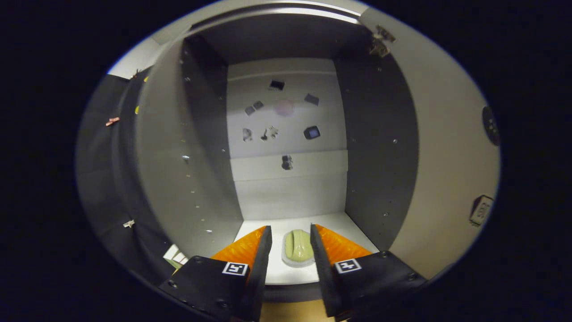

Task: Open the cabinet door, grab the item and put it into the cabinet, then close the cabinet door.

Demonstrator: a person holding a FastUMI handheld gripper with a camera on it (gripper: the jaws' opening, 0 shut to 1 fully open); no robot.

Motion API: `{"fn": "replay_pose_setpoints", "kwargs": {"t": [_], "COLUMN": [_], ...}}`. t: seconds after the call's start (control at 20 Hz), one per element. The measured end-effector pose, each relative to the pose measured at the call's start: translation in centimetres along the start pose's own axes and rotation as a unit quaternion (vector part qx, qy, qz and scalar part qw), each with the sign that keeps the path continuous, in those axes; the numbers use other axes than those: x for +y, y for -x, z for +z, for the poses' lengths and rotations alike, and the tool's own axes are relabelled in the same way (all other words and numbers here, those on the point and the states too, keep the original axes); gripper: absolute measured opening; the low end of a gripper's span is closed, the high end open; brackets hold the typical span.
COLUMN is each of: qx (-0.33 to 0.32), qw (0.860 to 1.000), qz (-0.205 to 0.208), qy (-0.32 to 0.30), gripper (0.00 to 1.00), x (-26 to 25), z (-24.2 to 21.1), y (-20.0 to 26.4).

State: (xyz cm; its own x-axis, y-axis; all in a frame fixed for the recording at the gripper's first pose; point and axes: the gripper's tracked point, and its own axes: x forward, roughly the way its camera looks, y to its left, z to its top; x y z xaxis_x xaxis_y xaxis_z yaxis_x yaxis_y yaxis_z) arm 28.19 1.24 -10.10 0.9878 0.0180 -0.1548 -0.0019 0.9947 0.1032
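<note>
I look straight into the open cabinet (380,170), a tall compartment with dark side walls and a pale back panel. A small pale green item (298,247) lies on the cabinet's white floor (339,223) near its front edge. My gripper (290,235) is open, its fingers (261,250) standing on either side of the item without touching it. The cabinet door (447,170) is swung wide open to the right, its inner face toward me, with a hinge (380,42) at the top.
Small dark stickers (312,132) dot the back panel. The cabinet's left outer side (161,170) stands beside the booth's black cloth (103,170). Two dark fittings (481,209) sit on the open door. A wooden surface (290,311) shows below the cabinet's front lip.
</note>
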Motion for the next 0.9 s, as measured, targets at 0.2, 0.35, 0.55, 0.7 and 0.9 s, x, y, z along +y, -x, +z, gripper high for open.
{"fn": "replay_pose_setpoints", "kwargs": {"t": [0.2, 0.35, 0.55, 0.7, 0.9], "qx": [-0.043, -0.076, -0.101, -0.097, -0.098], "qw": [0.999, 0.996, 0.994, 0.995, 0.993], "qz": [0.029, 0.038, 0.028, -0.013, -0.058], "qy": [-0.017, -0.028, -0.006, 0.017, 0.033], "gripper": [0.77, 0.99, 0.98, 0.99, 0.99], "x": [2.2, 3.1, 2.9, -0.1, -5.0], "z": [1.9, 2.8, 2.7, 2.2, 2.2], "y": [6.7, 11.9, 18.1, 22.1, 27.7]}}
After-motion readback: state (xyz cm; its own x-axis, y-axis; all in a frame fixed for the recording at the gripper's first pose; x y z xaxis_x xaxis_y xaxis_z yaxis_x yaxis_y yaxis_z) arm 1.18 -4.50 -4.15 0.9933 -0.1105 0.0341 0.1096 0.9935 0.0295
